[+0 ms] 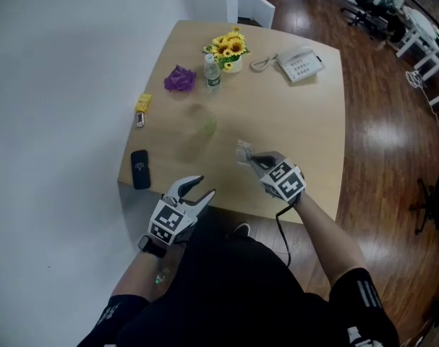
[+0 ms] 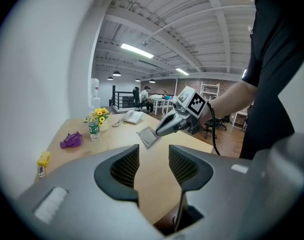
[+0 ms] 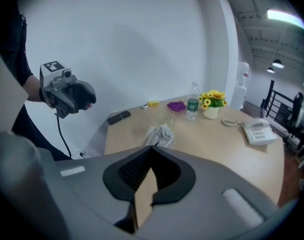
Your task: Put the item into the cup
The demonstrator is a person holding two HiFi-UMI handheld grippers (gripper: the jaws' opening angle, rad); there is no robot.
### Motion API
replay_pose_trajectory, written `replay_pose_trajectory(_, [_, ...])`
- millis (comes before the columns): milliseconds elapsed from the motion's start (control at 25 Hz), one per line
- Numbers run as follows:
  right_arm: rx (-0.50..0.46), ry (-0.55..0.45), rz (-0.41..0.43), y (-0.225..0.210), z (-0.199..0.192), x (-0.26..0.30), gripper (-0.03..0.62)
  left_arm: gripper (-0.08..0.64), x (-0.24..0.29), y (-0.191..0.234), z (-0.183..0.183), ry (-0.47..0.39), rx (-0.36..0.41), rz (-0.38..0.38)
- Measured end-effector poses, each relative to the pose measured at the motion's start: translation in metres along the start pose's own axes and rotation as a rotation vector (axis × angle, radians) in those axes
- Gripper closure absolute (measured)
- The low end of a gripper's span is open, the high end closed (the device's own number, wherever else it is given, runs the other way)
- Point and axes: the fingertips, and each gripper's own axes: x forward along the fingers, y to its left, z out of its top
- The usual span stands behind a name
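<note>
My right gripper is shut on a small crumpled clear packet and holds it just above the near part of the wooden table. The packet sticks out past the closed jaws in the right gripper view, and it also shows from the side in the left gripper view. A faint, see-through greenish cup stands on the table farther out and a little left of the packet. My left gripper hangs open and empty off the table's near edge, jaws apart.
A black phone lies at the table's near left corner. A yellow item and a purple bundle sit along the left side. At the far end stand a water bottle, sunflowers and a desk telephone.
</note>
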Motion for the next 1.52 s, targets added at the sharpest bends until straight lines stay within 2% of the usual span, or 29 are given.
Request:
replay_pose_trajectory(240, [-0.055,-0.006,0.031,-0.006,0.088,0.036,0.584,0.380,0.003,0.058,0.017,-0.037,0.014,-0.024])
replay_pose_trajectory(480, [-0.143,0.134,0.034,-0.021,0.121,0.100,0.584,0.380,0.006,0.108,0.018,-0.043,0.010,-0.050])
replay_pose_trajectory(720, [-0.276,0.297,0.021,-0.040,0.120,0.152,0.584,0.380,0.006,0.140,0.008,-0.031,-0.011,-0.075])
replay_pose_trajectory(1080, [-0.397,0.436,0.014,-0.048,0.103,0.194,0.584,0.380,0.011,0.154,-0.002,-0.014,-0.034,-0.103])
replay_pose_trajectory(1320, [-0.378,0.480,0.048,-0.044,0.091,0.206,0.583,0.380,0.016,0.157,-0.004,-0.007,-0.038,-0.106])
replay_pose_trajectory(1520, [-0.313,0.465,0.079,-0.044,0.086,0.209,0.578,0.380,0.020,0.156,-0.003,-0.006,-0.037,-0.105])
